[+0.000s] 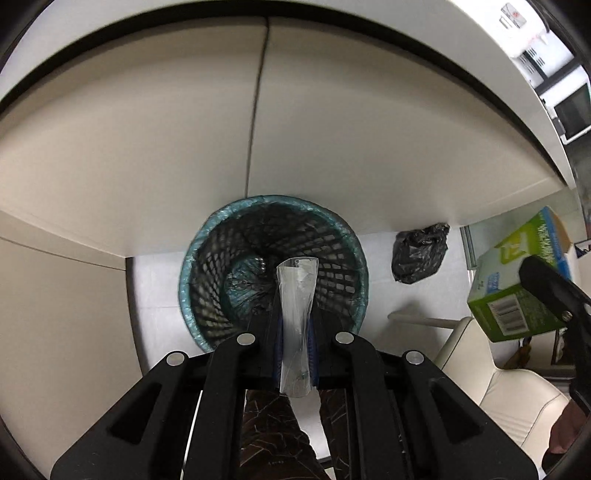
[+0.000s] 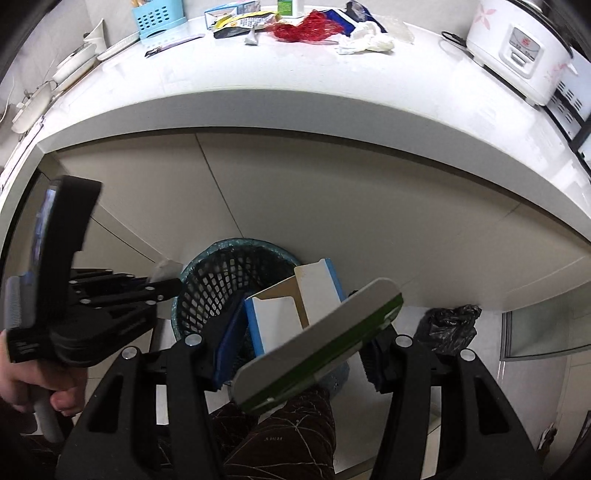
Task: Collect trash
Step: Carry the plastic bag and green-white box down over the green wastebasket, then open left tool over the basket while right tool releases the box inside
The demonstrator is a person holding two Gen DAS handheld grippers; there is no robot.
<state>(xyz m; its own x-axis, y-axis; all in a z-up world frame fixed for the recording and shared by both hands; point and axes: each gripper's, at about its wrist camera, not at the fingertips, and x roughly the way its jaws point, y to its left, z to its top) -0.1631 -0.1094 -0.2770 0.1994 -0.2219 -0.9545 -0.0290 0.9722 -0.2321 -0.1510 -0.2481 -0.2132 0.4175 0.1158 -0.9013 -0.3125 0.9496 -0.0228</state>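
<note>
Two tools hung above the bin (image 1: 273,269), each clenched on a piece of trash. The left tool (image 1: 295,332) pinched a clear wrapper (image 1: 296,325) directly over the bin's mouth, apparently so that it would fall inside on release. The right tool (image 2: 295,347) gripped an opened carton (image 2: 295,328), tilted, just above the bin's near rim. More litter (image 2: 314,24) lay on the counter (image 2: 295,96) above the bin; a black bag (image 1: 419,254) sat beside the bin on the floor.
</note>
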